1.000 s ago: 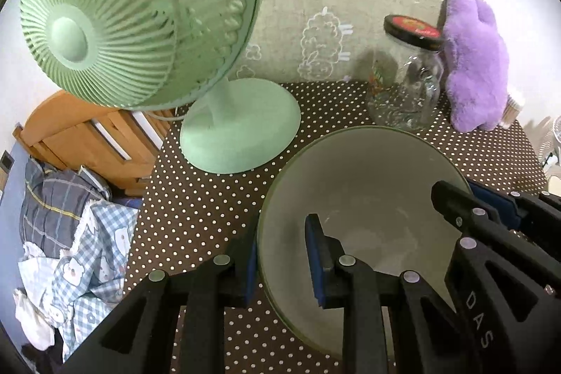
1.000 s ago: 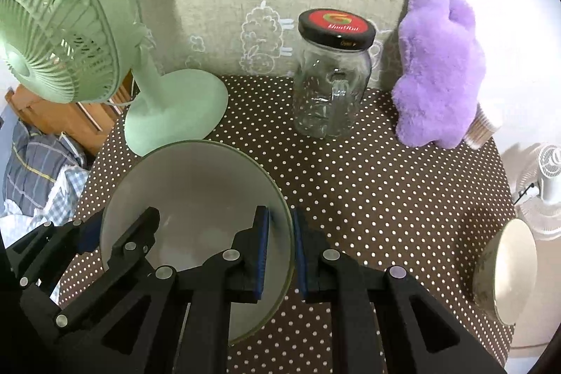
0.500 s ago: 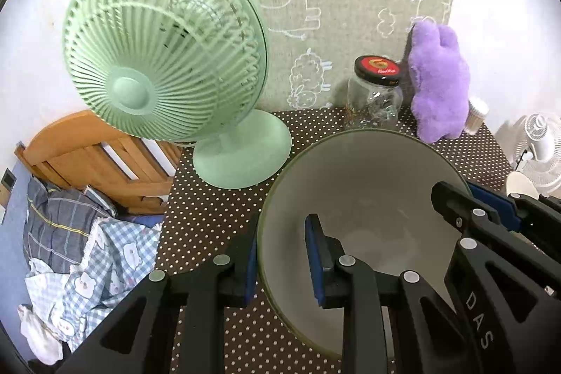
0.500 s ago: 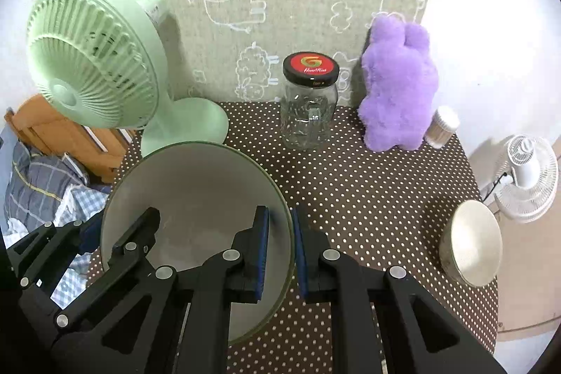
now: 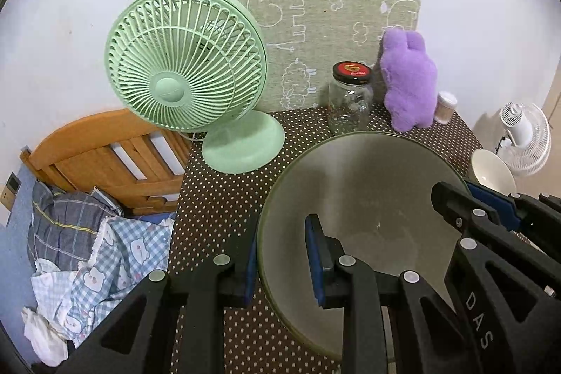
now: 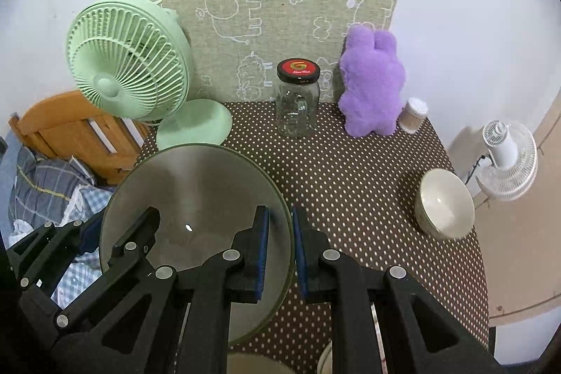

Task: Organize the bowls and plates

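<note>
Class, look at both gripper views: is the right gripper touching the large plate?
Touching. The right wrist view shows the right gripper with its blue pads closed on the rim of the large plate.

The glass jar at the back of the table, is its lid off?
No, the glass jar stands upright beside the purple plush toy with its dark red-topped lid on its mouth.

**Grey-green bowl held above the table, cream bowl at the right edge**

A wide, shallow, grey-green bowl (image 5: 364, 198) with a darker green rim is empty and nearly level, raised over the dotted brown table (image 6: 350, 170). A tool clamps its rim on each side. A smaller cream bowl (image 6: 444, 204) sits upright and empty near the table's right edge, well apart from the first.
</note>
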A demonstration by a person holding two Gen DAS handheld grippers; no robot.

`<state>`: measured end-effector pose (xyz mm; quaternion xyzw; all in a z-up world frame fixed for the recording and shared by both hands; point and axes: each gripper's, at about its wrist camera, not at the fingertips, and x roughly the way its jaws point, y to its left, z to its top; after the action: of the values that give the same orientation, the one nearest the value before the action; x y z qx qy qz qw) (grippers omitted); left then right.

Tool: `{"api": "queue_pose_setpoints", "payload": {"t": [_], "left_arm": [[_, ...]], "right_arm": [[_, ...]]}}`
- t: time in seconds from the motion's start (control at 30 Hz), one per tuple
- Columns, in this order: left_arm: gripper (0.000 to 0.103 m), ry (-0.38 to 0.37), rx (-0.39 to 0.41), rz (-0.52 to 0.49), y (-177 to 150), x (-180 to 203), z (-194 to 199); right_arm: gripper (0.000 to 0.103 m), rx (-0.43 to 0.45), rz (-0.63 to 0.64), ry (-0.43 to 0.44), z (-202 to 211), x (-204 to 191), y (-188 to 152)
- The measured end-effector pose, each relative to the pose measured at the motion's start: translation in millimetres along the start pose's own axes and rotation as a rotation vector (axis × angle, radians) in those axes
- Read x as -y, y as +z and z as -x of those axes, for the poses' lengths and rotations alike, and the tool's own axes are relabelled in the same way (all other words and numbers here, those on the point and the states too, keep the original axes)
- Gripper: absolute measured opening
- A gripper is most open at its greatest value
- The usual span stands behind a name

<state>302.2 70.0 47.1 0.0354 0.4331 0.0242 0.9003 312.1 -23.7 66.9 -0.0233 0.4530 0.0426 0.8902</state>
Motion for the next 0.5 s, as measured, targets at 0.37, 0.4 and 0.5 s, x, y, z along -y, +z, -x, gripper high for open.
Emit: {"api": "queue_pose_setpoints", "payload": {"t": [0.37, 0.4, 0.5], "left_arm": [[0.023, -0.029, 0.028, -0.032, -39.2, 2.2, 39.3], [0.023, -0.033, 0.028, -0.034, -42.5, 2.6, 41.3], [0.023, -0.051, 0.024, -0.039, -55.4, 4.0, 47.3]], "right_arm": [[0.017, 0.020, -0.038, -0.028, 42.9, -0.3, -45.7], [0.017, 0.020, -0.039, -0.031, 45.7, 0.2, -49.9], [0.017, 0.021, -0.045, -0.048, 53.5, 0.3, -63.5]]}}
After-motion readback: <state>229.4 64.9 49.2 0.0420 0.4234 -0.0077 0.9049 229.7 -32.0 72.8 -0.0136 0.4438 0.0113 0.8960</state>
